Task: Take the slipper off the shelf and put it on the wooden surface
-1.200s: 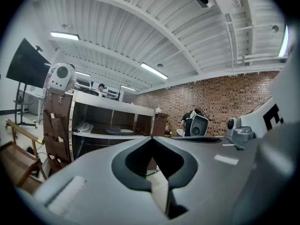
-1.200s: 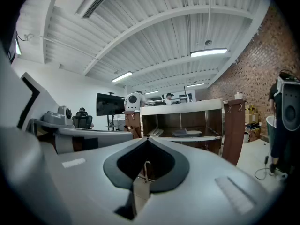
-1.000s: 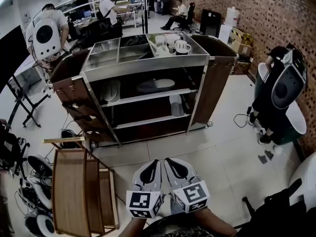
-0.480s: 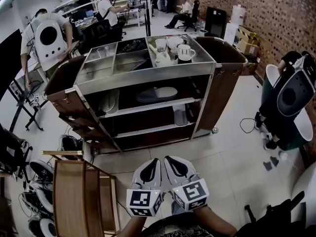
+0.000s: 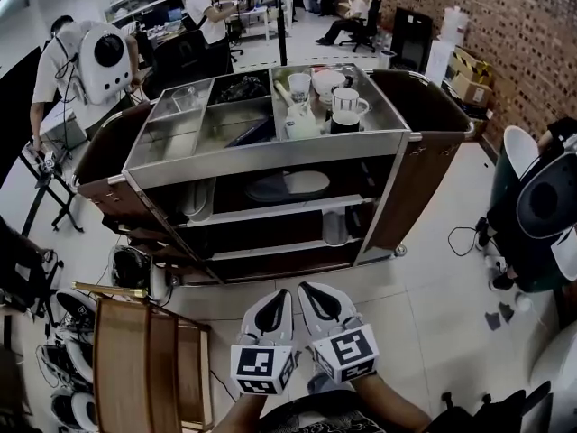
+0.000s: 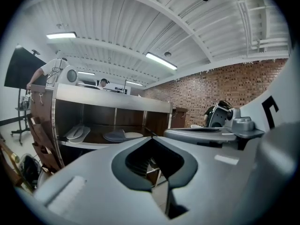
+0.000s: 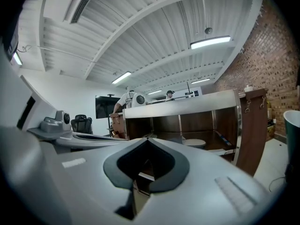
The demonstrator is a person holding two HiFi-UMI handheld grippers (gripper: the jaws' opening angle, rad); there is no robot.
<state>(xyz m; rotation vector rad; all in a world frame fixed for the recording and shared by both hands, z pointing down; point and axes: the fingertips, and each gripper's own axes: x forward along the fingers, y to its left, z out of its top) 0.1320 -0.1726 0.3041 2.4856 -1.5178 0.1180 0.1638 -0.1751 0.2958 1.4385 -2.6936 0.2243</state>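
A pale slipper pair lies on the upper shelf of a steel and wood cart, with another slipper at the shelf's left end and one on the shelf below. The wooden surface is a slatted rack on the floor at lower left. My left gripper and right gripper are side by side, level, pointing at the cart from a short way off, both shut and empty. The left gripper view shows the slippers beyond the closed jaws; the right gripper view shows one slipper.
Cups and a pitcher fill the cart's top trays. Brown side bags hang on the cart's ends. Cables and gear lie left of the rack. People work at benches behind; a person with a white device is at right.
The cart has grown larger and nearer in the head view as both grippers travelled toward it together. Their jaws stayed shut.
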